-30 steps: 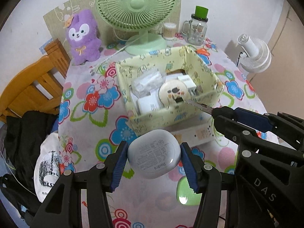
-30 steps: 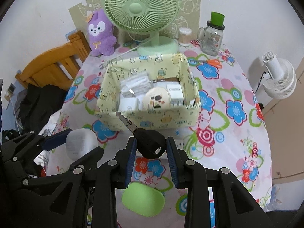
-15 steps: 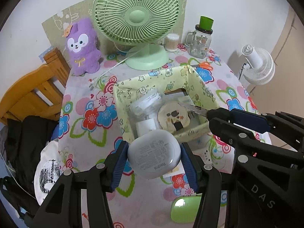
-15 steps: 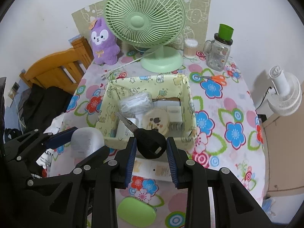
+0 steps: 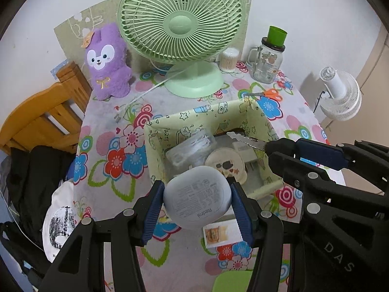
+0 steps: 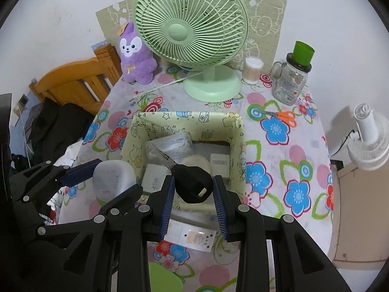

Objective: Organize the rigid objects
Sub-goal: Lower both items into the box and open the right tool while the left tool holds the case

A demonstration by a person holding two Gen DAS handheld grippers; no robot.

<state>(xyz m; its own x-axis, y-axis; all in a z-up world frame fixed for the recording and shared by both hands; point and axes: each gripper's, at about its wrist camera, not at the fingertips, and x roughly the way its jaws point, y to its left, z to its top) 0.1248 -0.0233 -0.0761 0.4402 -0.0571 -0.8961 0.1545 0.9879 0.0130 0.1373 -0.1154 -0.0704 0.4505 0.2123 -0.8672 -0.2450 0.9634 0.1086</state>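
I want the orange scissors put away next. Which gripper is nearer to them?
Right. The right gripper, holding a key, is on the scissors' side of the box; the left gripper sits farther over.

box (image 6: 233,121): you have its open top to enter | inside crowded with small items | behind it green fan (image 6: 192,31) blocks | right of it bare desk (image 6: 304,150)

Green case (image 5: 232,281) cut by bottom edge, behind tongs

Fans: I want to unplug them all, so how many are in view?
2: the green fan stands on the table behind the box, and the white fan stands off the table's right edge. Others may be hidden.
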